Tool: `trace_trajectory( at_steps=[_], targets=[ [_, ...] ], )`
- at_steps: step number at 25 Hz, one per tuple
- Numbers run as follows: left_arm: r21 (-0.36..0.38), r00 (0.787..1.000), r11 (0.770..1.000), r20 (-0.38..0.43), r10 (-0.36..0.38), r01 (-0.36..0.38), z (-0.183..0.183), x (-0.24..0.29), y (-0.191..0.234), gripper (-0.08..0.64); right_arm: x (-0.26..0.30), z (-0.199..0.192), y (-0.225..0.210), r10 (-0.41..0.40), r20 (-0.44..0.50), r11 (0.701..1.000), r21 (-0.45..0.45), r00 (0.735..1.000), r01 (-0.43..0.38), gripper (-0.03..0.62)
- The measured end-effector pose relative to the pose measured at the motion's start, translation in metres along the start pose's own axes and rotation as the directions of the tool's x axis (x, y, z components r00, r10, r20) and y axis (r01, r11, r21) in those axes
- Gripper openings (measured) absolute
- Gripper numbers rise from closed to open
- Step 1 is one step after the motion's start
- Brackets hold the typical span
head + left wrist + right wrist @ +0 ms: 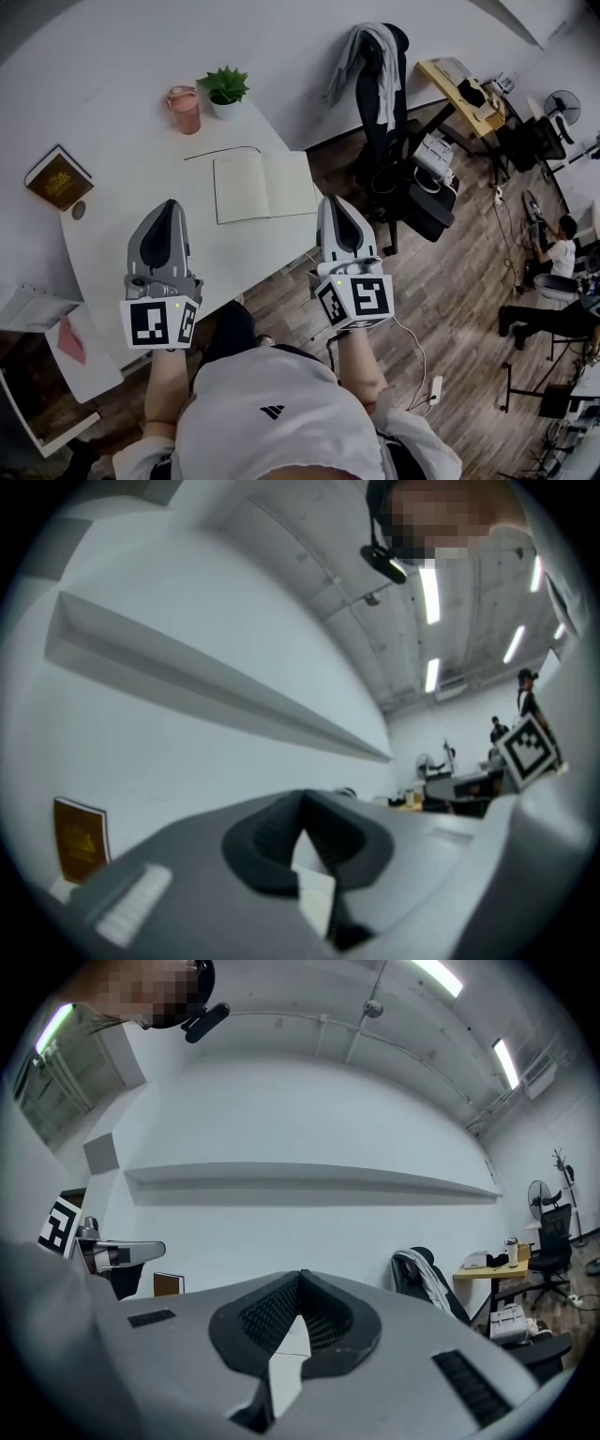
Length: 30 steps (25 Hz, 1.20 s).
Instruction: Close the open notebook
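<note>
In the head view the open notebook point(265, 186) lies flat on the white table point(122, 169), its blank pages facing up. My left gripper point(171, 204) hovers over the table in front of the notebook and to its left, jaws together and holding nothing. My right gripper point(335, 200) hangs by the notebook's near right corner at the table's edge, also shut and empty. In the left gripper view, my left gripper point(301, 797) points at the white wall. The right gripper view shows my right gripper point(301, 1275) doing the same. The notebook is hidden in both gripper views.
Behind the notebook are a pink cup point(185, 109), a small potted plant point(225, 91) and a thin black cord point(222, 150). A brown book point(58, 177) lies at the table's left end. To the right stands an office chair draped with a jacket point(380, 66).
</note>
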<state>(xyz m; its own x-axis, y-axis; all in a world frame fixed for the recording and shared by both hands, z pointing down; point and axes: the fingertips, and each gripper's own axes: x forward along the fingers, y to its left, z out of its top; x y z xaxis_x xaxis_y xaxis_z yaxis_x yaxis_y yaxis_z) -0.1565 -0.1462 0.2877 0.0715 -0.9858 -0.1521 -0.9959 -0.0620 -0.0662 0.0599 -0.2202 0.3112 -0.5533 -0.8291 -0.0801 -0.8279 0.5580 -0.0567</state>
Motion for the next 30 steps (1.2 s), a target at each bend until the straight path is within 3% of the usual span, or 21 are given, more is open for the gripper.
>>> trace_trajectory(
  at_steps=[8,15,23,30],
  targets=[
    [-0.016,0.999,0.999,-0.012,-0.048,0.048,-0.013,0.058,0.024,0.009,0.057,-0.013,-0.001,-0.005,-0.038,1.0,-0.02,0.999,0.004,-0.006],
    [-0.06,0.993,0.994,-0.074,-0.097,0.092,-0.046,0.089,0.034,0.009,0.086,-0.074,0.013,0.026,-0.207,0.995,-0.084,0.978,-0.044,-0.006],
    [-0.102,0.98,0.988,-0.151,-0.127,0.113,-0.083,0.098,0.039,0.009,0.085,-0.166,0.033,0.069,-0.434,0.98,-0.141,0.898,-0.143,-0.006],
    [-0.124,0.97,0.985,-0.197,-0.141,0.118,-0.108,0.094,0.041,0.009,0.075,-0.233,0.05,0.086,-0.595,0.931,-0.238,0.799,-0.278,0.002]
  ],
)
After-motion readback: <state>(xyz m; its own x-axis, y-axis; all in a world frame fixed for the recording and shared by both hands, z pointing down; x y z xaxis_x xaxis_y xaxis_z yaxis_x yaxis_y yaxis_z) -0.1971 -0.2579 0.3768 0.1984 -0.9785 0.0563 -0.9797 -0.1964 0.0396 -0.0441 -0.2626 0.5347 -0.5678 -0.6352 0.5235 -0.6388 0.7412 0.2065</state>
